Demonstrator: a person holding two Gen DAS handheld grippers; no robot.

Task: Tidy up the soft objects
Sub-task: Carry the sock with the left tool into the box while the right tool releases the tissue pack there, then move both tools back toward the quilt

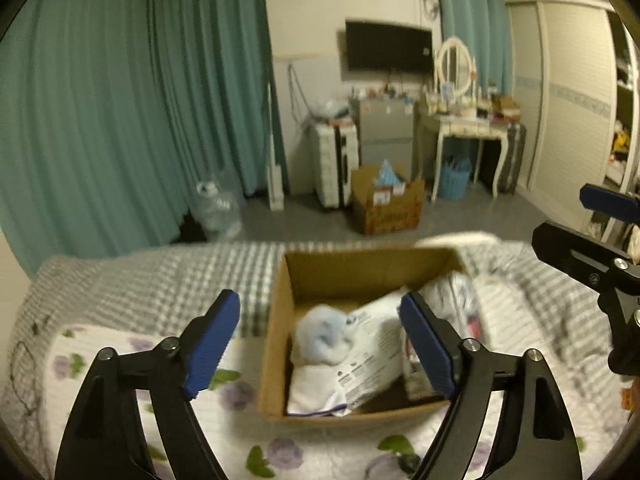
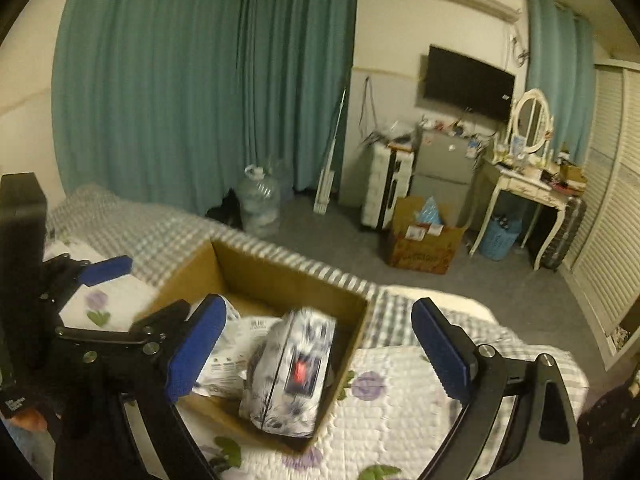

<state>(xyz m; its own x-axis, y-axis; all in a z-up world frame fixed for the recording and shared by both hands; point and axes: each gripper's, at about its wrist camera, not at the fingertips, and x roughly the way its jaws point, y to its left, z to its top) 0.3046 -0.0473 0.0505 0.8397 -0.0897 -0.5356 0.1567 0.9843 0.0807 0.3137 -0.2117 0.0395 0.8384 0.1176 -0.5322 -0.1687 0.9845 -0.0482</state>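
An open cardboard box (image 1: pixel 280 320) sits on the bed and also shows in the right wrist view (image 2: pixel 192 272). It holds a pale blue fluffy soft item (image 1: pixel 322 338), a white printed pouch (image 1: pixel 370 364) and a white-and-grey patterned soft pack (image 2: pixel 292 372), which leans against the box's right wall (image 1: pixel 460 308). My left gripper (image 1: pixel 320 350) is open and empty, above the box's front. My right gripper (image 2: pixel 318 350) is open and empty, above the patterned pack. Each gripper shows at the edge of the other's view.
The bed has a floral quilt (image 1: pixel 120 360) and a grey checked sheet (image 1: pixel 160 280). On the floor beyond it stand a water jug (image 2: pixel 258 200), another cardboard box (image 1: pixel 386 204), a small fridge (image 1: pixel 386 132) and a white dressing table (image 2: pixel 524 184). Teal curtains (image 1: pixel 120 120) hang behind.
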